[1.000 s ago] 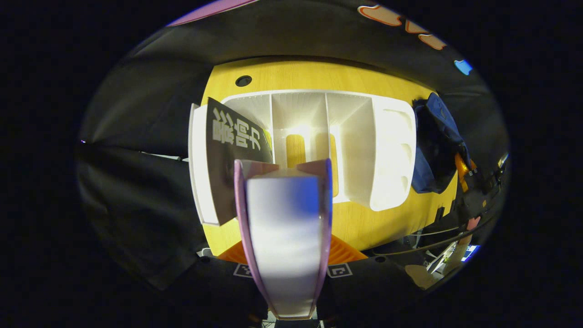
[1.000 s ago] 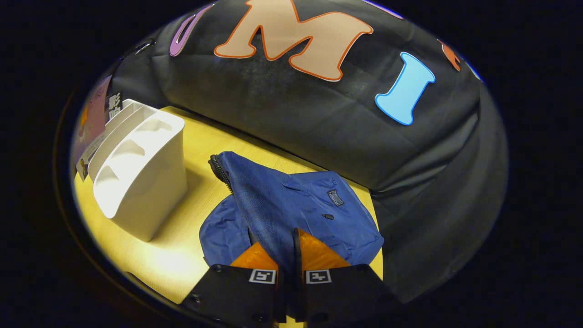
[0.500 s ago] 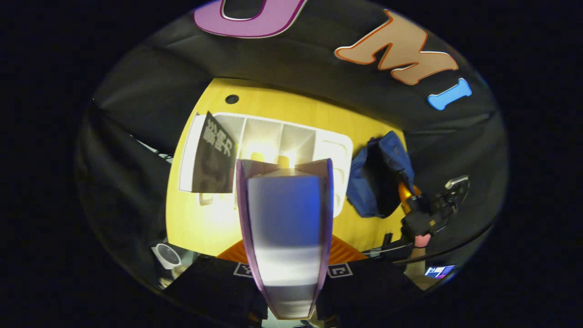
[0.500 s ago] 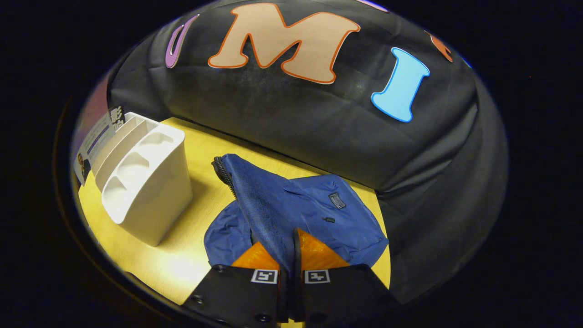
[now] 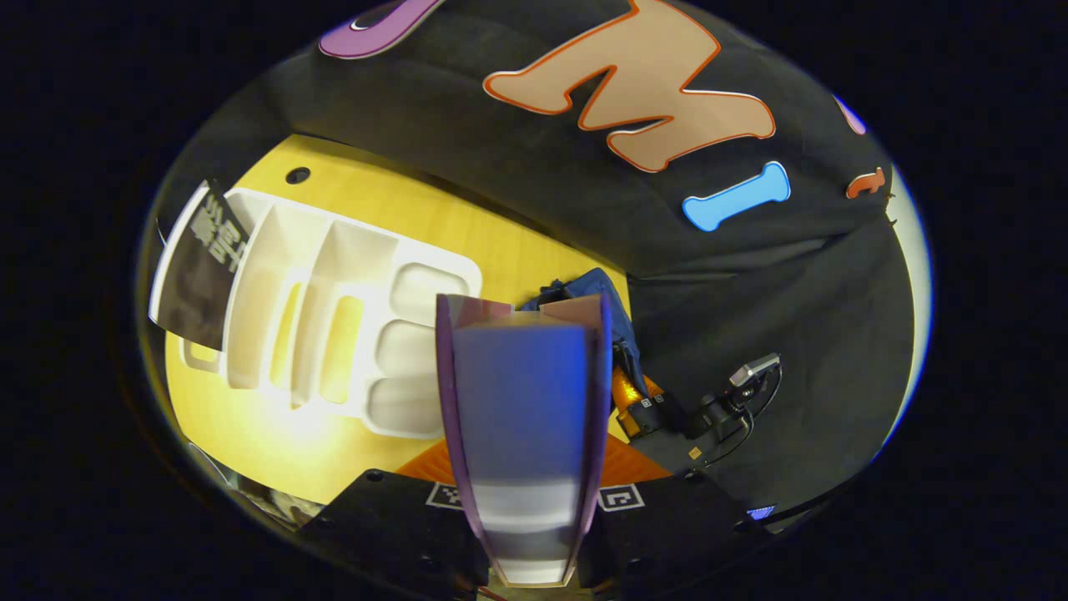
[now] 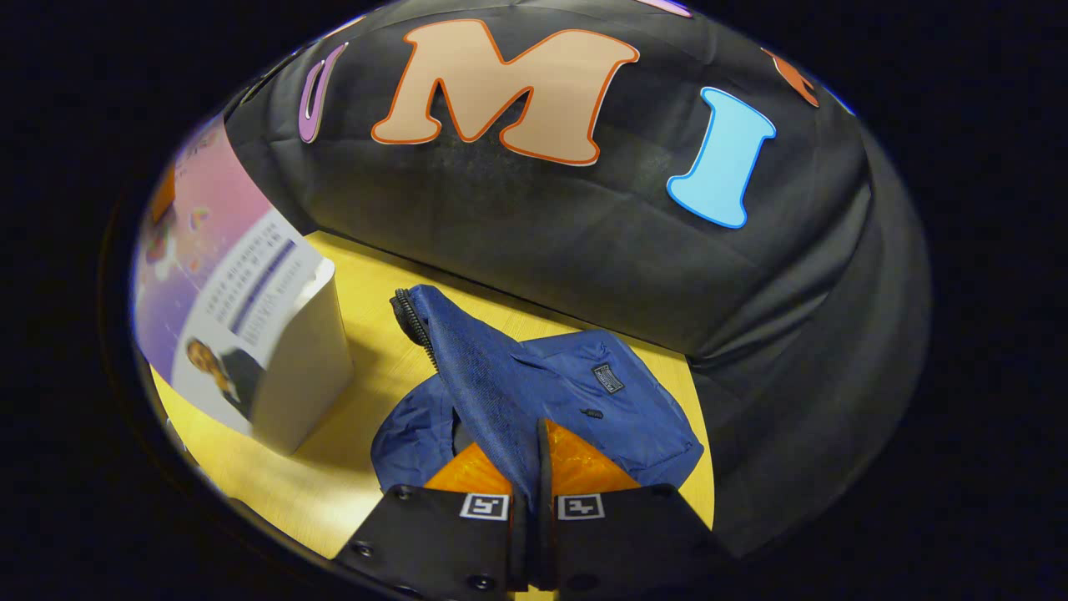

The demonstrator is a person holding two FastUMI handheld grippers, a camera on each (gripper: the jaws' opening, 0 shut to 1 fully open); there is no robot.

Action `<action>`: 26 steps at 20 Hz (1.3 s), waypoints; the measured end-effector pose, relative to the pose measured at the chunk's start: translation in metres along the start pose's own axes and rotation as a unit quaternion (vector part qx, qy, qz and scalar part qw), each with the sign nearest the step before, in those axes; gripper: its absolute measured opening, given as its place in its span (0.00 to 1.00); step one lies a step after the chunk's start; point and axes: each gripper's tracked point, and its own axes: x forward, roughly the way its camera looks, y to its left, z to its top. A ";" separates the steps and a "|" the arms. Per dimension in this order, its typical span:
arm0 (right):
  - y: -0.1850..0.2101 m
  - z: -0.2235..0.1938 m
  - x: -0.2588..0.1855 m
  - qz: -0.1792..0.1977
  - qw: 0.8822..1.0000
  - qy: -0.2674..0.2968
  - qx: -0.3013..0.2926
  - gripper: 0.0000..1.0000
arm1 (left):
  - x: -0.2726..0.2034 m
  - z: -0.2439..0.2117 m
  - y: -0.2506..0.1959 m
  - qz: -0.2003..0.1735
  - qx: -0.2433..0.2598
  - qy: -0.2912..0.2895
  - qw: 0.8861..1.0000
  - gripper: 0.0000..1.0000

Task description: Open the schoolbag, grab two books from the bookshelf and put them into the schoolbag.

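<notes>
**Book in L gripper, bag flap in R gripper**

L gripper view: left gripper [image 5: 524, 455] is pinching a purple-covered book [image 5: 521, 401], orange fingers [image 5: 630, 457] pressed on either cover, page edges facing the cam, book held up above the yellow wooden table [image 5: 467, 225]. Below and to the left sits the white bookshelf [image 5: 334, 317], a desk organiser w/ upright slots and three rounded pockets at its near end. A black book [image 5: 200, 275] w/ white lettering leans in the far slot. Just right of the held book, a bit of the blue schoolbag [image 5: 596, 288] shows, w/ the other gripper below it and its cam and cable alongside.

R gripper view: right gripper [image 6: 542, 463] is pressed together on a raised fold of the blue schoolbag [image 6: 534, 384], fabric caught between the orange fingers [image 6: 584, 459]; zip edge runs up the lifted flap, rest of bag lies slack on the table [image 6: 375, 284]. The bookshelf [image 6: 304, 367] stands near the bag's left, apart from it. The purple book [image 6: 225, 284] hangs in front of the shelf at the left edge, back cover w/ white panel facing the cam.
</notes>
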 end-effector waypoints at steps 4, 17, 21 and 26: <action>-0.002 0.005 0.002 0.003 1.000 -0.003 0.009 0.07 | 0.070 -0.032 -0.004 -0.033 -0.023 0.000 0.999 0.38; -0.008 0.010 0.002 0.005 0.999 -0.012 0.045 0.07 | 0.239 -0.045 -0.029 -0.093 -0.012 -0.048 0.994 0.37; -0.009 0.011 0.001 0.007 0.998 -0.016 0.057 0.08 | 0.281 -0.047 -0.034 -0.124 -0.050 -0.046 0.990 0.37; -0.010 0.013 -0.001 0.007 0.998 -0.025 0.056 0.07 | 0.323 -0.045 -0.047 -0.171 -0.060 -0.051 0.982 0.36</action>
